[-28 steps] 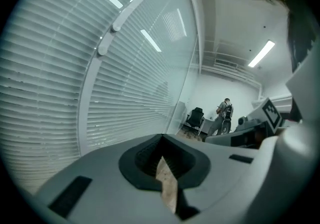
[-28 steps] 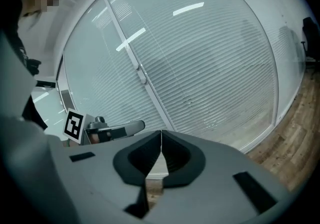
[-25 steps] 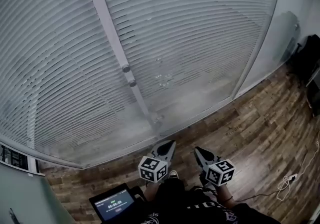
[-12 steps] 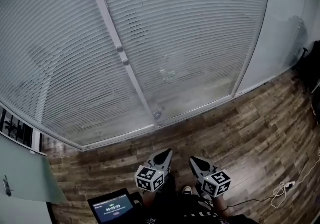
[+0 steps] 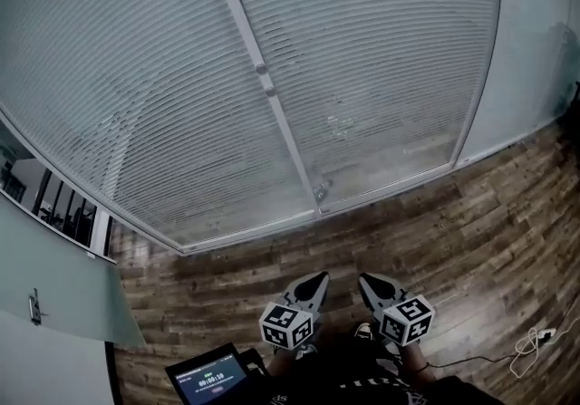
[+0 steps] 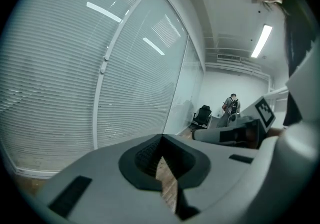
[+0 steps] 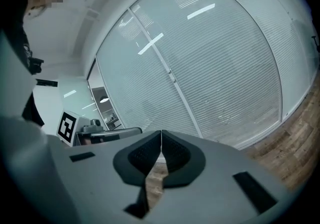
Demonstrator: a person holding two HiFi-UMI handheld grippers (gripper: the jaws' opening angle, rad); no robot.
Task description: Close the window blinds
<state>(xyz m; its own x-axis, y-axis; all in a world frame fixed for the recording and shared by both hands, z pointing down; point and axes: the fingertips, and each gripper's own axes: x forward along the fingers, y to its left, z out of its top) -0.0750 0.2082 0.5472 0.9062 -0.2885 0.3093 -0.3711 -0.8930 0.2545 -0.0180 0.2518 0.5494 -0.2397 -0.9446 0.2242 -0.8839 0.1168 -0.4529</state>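
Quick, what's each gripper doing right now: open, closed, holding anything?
Left gripper: closed, holding nothing.
Right gripper: closed, holding nothing.

Head view downward, gripper views facing blinds (image 5: 381,50)

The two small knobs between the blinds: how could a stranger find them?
White blinds hang in two wide panels. A pale upright post divides them. About halfway up it sit the two knobs, a close round pair against flat slats.
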